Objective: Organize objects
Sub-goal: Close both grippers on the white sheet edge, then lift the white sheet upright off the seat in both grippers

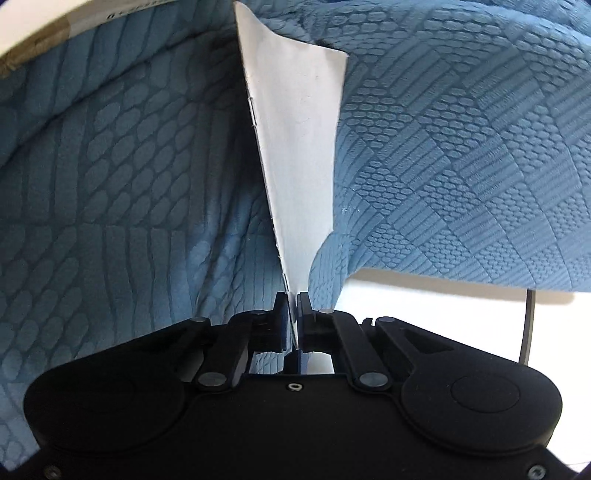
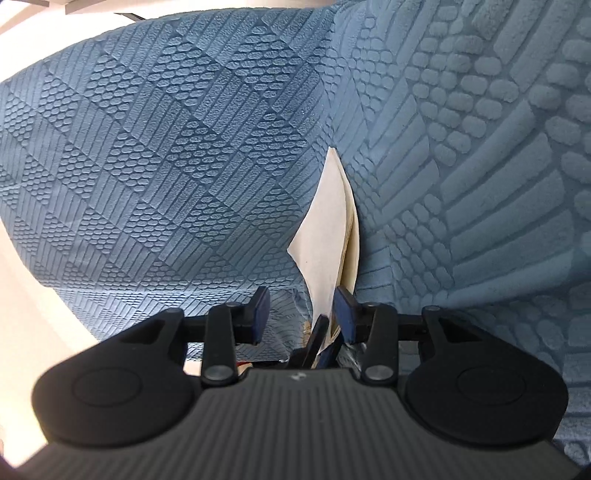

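Observation:
A thin white stapled booklet [image 1: 295,147] stands on edge against blue textured fabric [image 1: 461,166], its spine to the left. My left gripper [image 1: 293,306] is shut on the booklet's near corner, both pads pressed flat on the paper. In the right wrist view the same booklet [image 2: 328,229] looks cream, and its pages fan slightly. It rises between the fingers of my right gripper [image 2: 303,314], close to the right pad [image 2: 345,310] and far from the left one. That gripper is open. A dark pair of fingertips [image 2: 318,334] clamps the paper just below.
The blue embossed fabric [image 2: 166,147] fills both views and folds around the booklet. A white surface [image 1: 424,295] shows under the fabric's edge at lower right, with a thin grey strip [image 1: 529,325] beside it. A pale board edge [image 1: 55,22] sits at the upper left.

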Available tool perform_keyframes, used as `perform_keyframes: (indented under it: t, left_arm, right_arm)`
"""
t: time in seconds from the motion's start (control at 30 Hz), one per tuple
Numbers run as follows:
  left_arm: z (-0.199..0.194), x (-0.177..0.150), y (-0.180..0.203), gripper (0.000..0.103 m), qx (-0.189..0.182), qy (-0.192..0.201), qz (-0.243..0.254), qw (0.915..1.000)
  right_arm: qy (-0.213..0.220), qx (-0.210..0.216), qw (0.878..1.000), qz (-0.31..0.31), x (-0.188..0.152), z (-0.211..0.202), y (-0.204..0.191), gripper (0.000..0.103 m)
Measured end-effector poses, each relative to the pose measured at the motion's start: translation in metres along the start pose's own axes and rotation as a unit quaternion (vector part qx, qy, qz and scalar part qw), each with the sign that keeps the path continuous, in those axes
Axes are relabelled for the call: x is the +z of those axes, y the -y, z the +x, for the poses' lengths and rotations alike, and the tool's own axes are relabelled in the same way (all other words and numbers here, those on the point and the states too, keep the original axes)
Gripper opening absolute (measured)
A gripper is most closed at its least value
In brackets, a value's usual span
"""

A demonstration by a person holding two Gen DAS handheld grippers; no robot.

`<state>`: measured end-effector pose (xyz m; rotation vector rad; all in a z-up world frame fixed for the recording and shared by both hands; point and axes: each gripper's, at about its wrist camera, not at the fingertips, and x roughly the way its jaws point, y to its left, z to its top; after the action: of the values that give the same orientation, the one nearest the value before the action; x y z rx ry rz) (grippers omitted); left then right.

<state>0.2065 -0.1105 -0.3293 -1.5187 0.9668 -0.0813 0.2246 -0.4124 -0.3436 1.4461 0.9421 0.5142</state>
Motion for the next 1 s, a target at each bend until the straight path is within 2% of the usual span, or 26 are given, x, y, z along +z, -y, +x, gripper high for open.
perform_keyframes:
  t: [0.1, 0.13, 0.17, 0.2, 0.23, 0.27, 0.33, 0.53, 0.77, 1.0]
  left_arm:
    - [-0.005, -0.002, 0.005, 0.002, 0.002, -0.003, 0.013, 0.9999]
    - [-0.008, -0.002, 0.007, 0.002, 0.001, -0.001, 0.018, 0.9998]
    - [-0.011, -0.002, 0.008, 0.002, -0.001, -0.002, 0.021, 0.9998]
    - [-0.014, -0.002, 0.011, 0.002, -0.005, -0.001, 0.026, 0.9996]
    - [-0.016, -0.001, 0.013, 0.002, -0.003, -0.001, 0.036, 0.9993]
    - [-0.020, -0.001, 0.016, 0.002, 0.005, 0.001, 0.048, 0.9988]
    - [-0.026, 0.000, 0.020, 0.002, 0.006, -0.001, 0.057, 0.9984]
    - [-0.052, -0.003, 0.027, 0.001, -0.015, -0.014, 0.061, 0.9979]
    - [-0.087, -0.015, 0.037, 0.001, -0.011, -0.030, 0.079, 0.9963]
    - [-0.129, -0.025, 0.035, 0.001, -0.012, -0.039, 0.084, 0.9957]
  right_arm:
    - [0.000, 0.003, 1.000, -0.008, 0.001, -0.002, -0.003, 0.043]
    - [0.000, 0.002, 1.000, -0.010, 0.001, -0.003, -0.003, 0.048]
    - [0.000, 0.004, 1.000, -0.007, 0.001, -0.004, -0.002, 0.055]
    - [0.003, 0.005, 1.000, -0.004, 0.002, -0.006, -0.002, 0.072]
    - [0.002, 0.009, 1.000, 0.001, 0.003, -0.007, -0.002, 0.082]
    - [-0.004, 0.024, 1.000, 0.006, 0.003, -0.006, -0.003, 0.084]
    - [-0.017, 0.039, 0.999, -0.004, 0.002, -0.005, -0.006, 0.084]
    - [-0.054, 0.018, 0.998, -0.023, -0.006, 0.007, -0.009, 0.084]
    - [-0.046, 0.004, 0.999, -0.021, -0.013, 0.013, -0.008, 0.081]
    - [-0.035, -0.033, 0.999, -0.025, -0.014, 0.012, -0.006, 0.056]
